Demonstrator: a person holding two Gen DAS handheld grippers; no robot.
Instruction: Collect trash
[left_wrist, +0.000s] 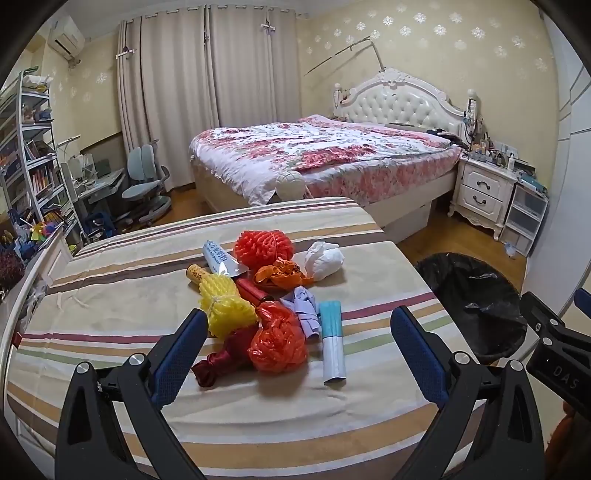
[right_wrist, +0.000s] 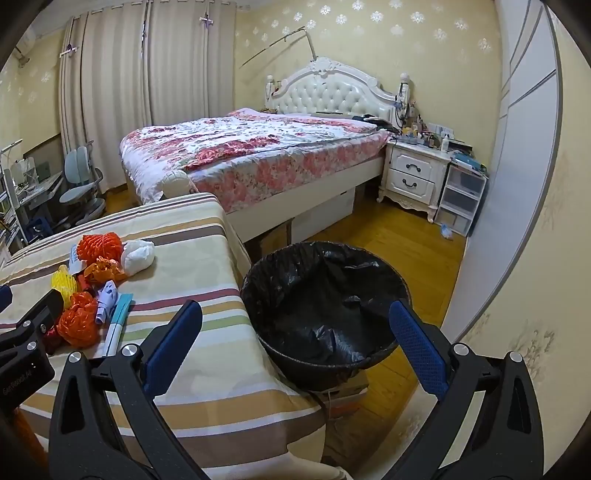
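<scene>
Nearest the lens, the left gripper (left_wrist: 299, 332) stands wide open with nothing between its blue pads (left_wrist: 177, 362), hanging just above the striped table (left_wrist: 110, 295) (no contact with any item can be made out). Ahead of it lies the trash pile. From left to right: a yellow foam net (left_wrist: 225, 306) beside the left finger; a dark red balloon (left_wrist: 214, 363) and an orange plastic bag (left_wrist: 277, 343) at the near edge of the pile; a squeezed tube (left_wrist: 221, 258) and an orange foam net (left_wrist: 262, 249) farther back; a crumpled purple paper (left_wrist: 304, 306); a teal-and-white roll (left_wrist: 332, 339); a white wad (left_wrist: 323, 260) at the far right.

Further right, the right gripper (right_wrist: 295, 332) is likewise wide open and holds nothing. It hangs over the gap between the table edge and the bin (right_wrist: 325, 295), which stands on the wooden floor (right_wrist: 406, 243) just beside the table and is lined with a black bag. All the trash lies on the table.
</scene>
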